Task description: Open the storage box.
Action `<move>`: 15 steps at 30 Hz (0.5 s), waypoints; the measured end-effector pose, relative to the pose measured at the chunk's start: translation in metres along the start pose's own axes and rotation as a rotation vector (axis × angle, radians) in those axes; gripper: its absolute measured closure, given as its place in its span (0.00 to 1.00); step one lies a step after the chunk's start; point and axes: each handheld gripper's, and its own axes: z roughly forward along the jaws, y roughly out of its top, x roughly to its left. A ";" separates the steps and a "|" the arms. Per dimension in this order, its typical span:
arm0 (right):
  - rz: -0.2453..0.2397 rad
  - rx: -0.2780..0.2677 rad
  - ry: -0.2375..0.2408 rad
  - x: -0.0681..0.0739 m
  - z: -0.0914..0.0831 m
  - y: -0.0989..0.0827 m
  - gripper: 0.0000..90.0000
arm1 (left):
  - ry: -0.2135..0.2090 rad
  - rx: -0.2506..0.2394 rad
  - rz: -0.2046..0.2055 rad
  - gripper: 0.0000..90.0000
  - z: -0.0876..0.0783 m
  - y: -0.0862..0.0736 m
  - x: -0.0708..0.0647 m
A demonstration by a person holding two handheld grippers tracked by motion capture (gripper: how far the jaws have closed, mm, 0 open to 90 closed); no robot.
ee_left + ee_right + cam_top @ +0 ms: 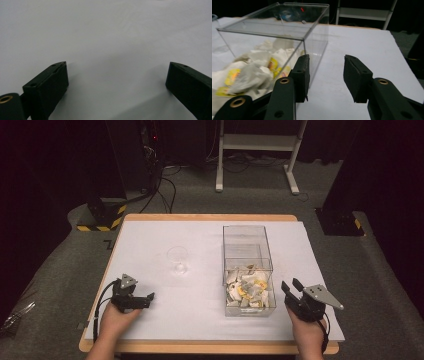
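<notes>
A clear plastic box (pixel 245 227) stands right of the table's middle. Its near half holds a heap of white and yellow paper sachets (pixel 249 289). My right gripper (pixel 290 283) rests just right of the box's near corner, open, with nothing between its jaws. In the right gripper view the box wall (pixel 312 42) and the sachets (pixel 252 72) lie left of the right gripper (pixel 326 57). My left gripper (pixel 149 299) sits low near the front left of the table, pointing right. In the left gripper view the left gripper (pixel 117 63) is wide open over bare white tabletop.
An empty clear cup (pixel 178 259) stands upright left of the box, beyond the left gripper. The white table (pixel 150 235) has a wooden edge. On the floor behind are a white frame (pixel 255 142), cables, and black stand bases (pixel 100 217) (pixel 340 220).
</notes>
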 end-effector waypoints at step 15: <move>-0.011 0.085 -0.002 -0.017 0.021 -0.017 0.59 | -0.009 -0.009 -0.001 0.08 -0.001 -0.001 0.000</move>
